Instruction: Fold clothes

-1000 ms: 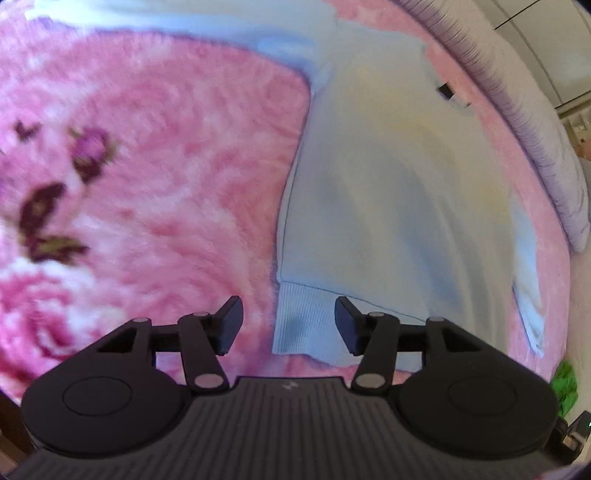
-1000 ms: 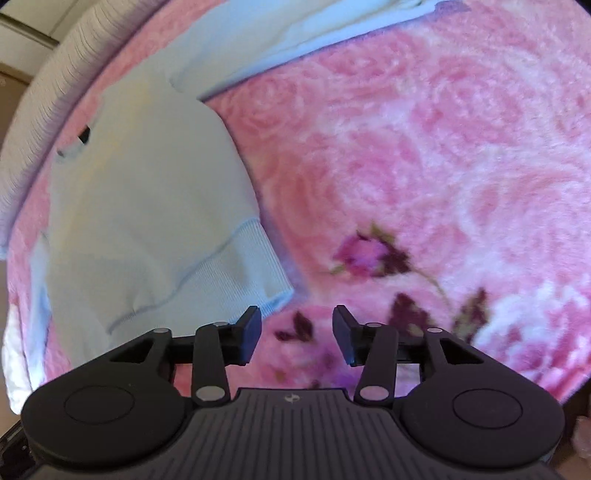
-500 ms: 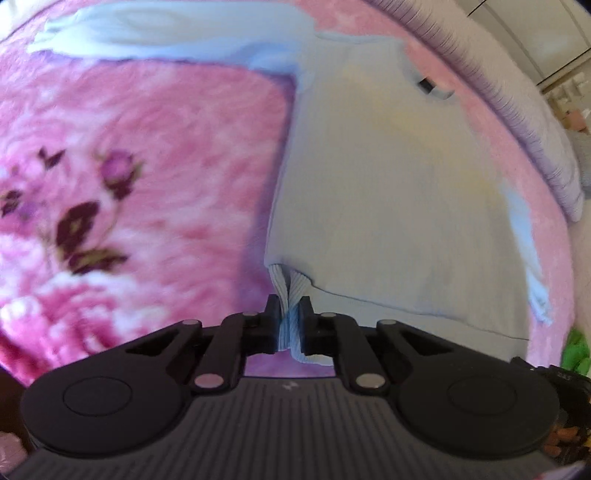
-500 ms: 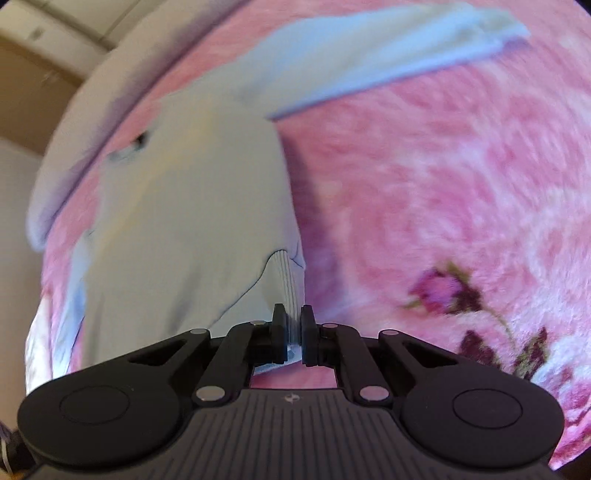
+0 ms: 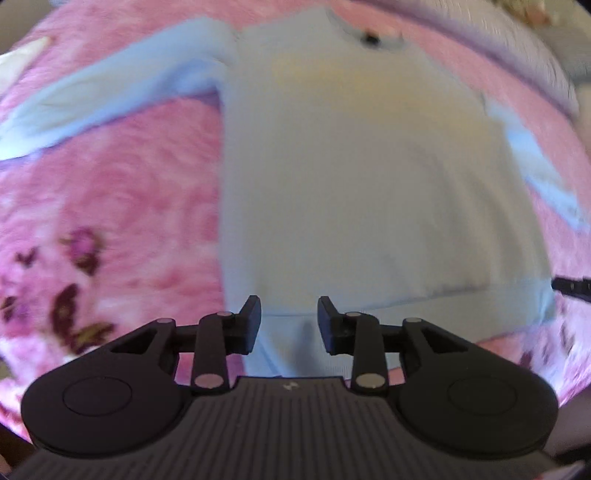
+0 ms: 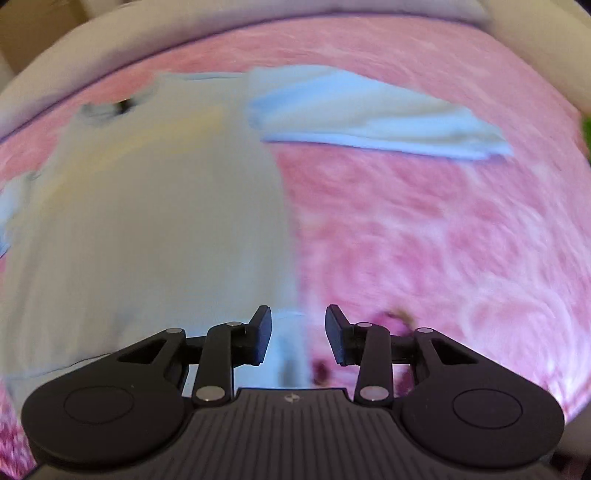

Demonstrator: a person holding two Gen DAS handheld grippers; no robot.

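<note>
Your left claw (image 5: 288,325) stands with its jaws apart and opening, nothing clamped; the pads hang over the ribbed hem of the pale blue sweater (image 5: 351,184) without pressing on it. From that camera the sweater lies flat on the pink floral blanket (image 5: 129,206), its body filling the middle of the view, the neckline with a small dark label at 12 o'clock. One sleeve (image 5: 110,92) stretches out toward 10 o'clock, and the other runs down the side toward 3 o'clock. A dark piece of the other tool pokes in at the 3 o'clock edge, just beside the hem corner. Dark rose prints show on the blanket at 8 o'clock.

Your right claw (image 6: 298,334) is likewise spread and opening, holding nothing. The corner of the hem sits under the gap between the pads, with blanket showing beside the right pad. In this camera the sweater (image 6: 147,221) covers the half from 7 to 11 o'clock, neckline at 11 o'clock, and a sleeve (image 6: 369,114) lies out flat toward 2 o'clock. A pale quilted bed edge (image 6: 258,22) curves across the top at 12 o'clock. Both views are blurred, so fine weave and seams are hard to make out.
</note>
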